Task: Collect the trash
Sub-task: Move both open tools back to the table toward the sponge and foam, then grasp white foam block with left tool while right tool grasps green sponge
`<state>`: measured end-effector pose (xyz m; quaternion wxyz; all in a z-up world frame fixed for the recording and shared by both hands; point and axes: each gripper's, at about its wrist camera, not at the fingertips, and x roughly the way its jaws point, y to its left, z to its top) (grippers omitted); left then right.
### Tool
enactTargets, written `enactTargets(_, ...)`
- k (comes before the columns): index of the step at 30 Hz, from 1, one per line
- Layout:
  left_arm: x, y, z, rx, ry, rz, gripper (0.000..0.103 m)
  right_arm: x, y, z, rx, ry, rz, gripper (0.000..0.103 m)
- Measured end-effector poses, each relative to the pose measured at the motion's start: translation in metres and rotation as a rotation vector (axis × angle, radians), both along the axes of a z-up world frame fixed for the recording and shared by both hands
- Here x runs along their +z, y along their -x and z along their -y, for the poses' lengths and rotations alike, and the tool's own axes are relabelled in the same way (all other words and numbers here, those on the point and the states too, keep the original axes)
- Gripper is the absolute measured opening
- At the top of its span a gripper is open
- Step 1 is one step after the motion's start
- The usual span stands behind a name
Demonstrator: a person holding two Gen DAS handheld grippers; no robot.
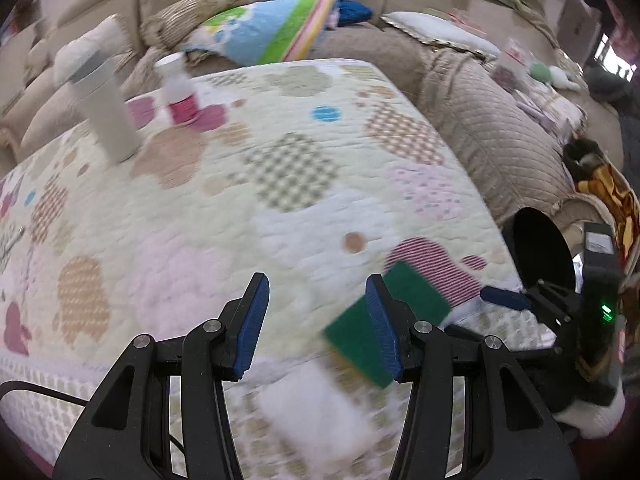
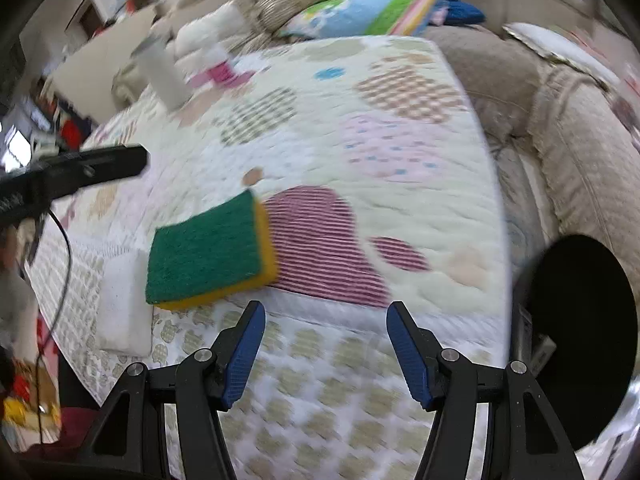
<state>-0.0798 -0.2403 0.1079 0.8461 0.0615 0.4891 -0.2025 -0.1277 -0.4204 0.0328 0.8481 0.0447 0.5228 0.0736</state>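
A green and yellow sponge [image 2: 208,250] lies on the quilted table cover near its front edge, with a white pad [image 2: 122,308] just left of it. My right gripper [image 2: 325,344] is open and empty, hovering just in front of the sponge. In the left wrist view the sponge [image 1: 360,320] sits partly behind the right finger of my left gripper [image 1: 318,320], which is open and empty, with the white pad [image 1: 316,412] below it. A black round bin [image 2: 580,340] stands off the table's right side, and it also shows in the left wrist view [image 1: 540,256].
A tall white cylinder [image 1: 106,108] and a small pink and white bottle [image 1: 180,92] stand at the table's far left. A sofa with a striped colourful cushion [image 1: 264,28] wraps around the back and right. A black cable [image 2: 60,280] hangs at left.
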Motion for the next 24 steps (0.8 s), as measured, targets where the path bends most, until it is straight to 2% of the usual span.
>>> enactTargets(6,0.0,0.015,-0.051,0.055,0.02,-0.024,0.049,-0.002,-0.033,-0.021,-0.002,0.088,0.026,0.061)
enactTargets(10,-0.007,0.023,-0.077,0.098,0.032,-0.05,0.049,0.006,-0.064,-0.015,-0.054,0.081,0.061,0.061)
enactTargets(13,-0.011,0.028,-0.085,0.109,0.038,-0.065,0.049,0.009,-0.084,-0.009,-0.082,0.062,0.052,0.061)
enactTargets(20,-0.018,0.033,-0.088,0.09,0.073,-0.087,0.049,0.026,-0.075,0.014,-0.175,0.02,0.044,0.061)
enactTargets(22,-0.021,0.034,-0.084,0.083,0.078,-0.096,0.049,0.031,-0.066,0.013,-0.161,-0.047,0.051,0.063)
enactTargets(24,-0.024,0.035,-0.081,0.08,0.088,-0.108,0.049,0.031,-0.06,0.005,-0.139,-0.099,0.05,0.078)
